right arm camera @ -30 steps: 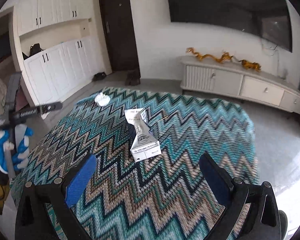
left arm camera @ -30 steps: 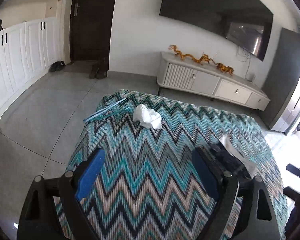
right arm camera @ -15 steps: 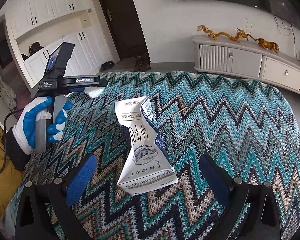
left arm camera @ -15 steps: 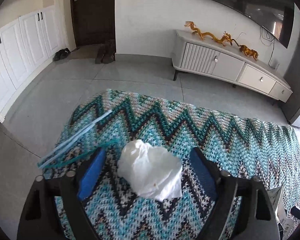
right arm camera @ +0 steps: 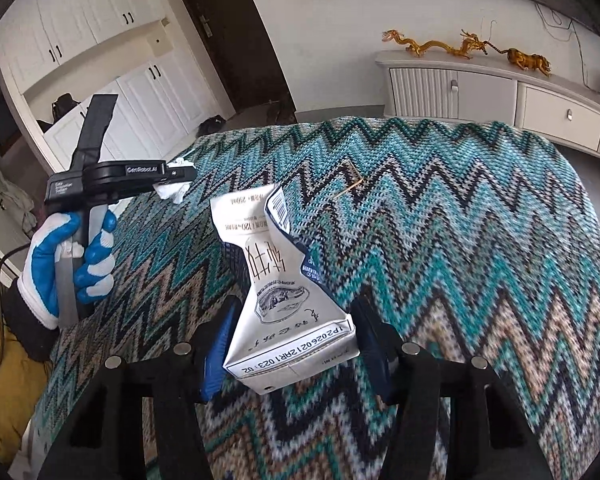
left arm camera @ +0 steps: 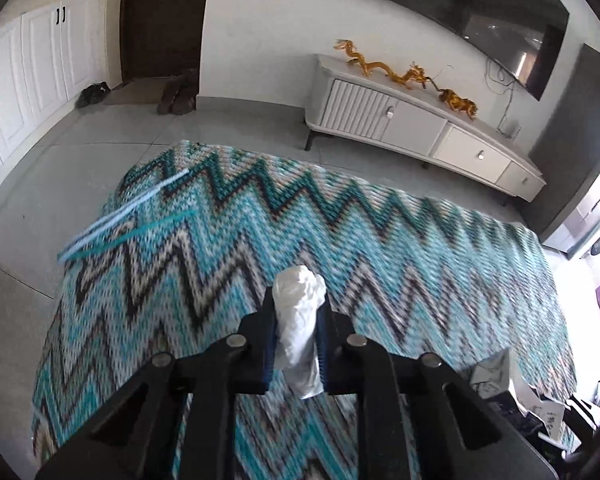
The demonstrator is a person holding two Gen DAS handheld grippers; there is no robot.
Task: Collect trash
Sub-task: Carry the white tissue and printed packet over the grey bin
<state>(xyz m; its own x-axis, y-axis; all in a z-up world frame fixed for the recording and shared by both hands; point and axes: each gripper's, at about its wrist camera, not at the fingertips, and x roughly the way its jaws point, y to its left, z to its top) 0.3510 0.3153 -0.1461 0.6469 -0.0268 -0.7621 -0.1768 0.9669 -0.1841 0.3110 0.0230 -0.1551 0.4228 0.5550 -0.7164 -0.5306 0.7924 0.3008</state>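
Both grippers, left [left arm camera: 296, 332] and right [right arm camera: 294, 346], have just closed: yours clamp the crumpled tissue [left arm camera: 299, 320] and milk carton [right arm camera: 286, 300]. Straws [left arm camera: 128, 216] and toothpick [right arm camera: 350, 188] remain uncollected.

The zigzag blanket [right arm camera: 480, 240] lies bare toward its far and right edges — only a thin twig [right arm camera: 350, 188] at mid-far, two straws [left arm camera: 128, 216] across the far-left corner.

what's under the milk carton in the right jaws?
The zigzag blanket lies beneath the crushed milk carton, which sits between the right gripper jaws that have just been closing. Whatever lies directly under its base is covered.
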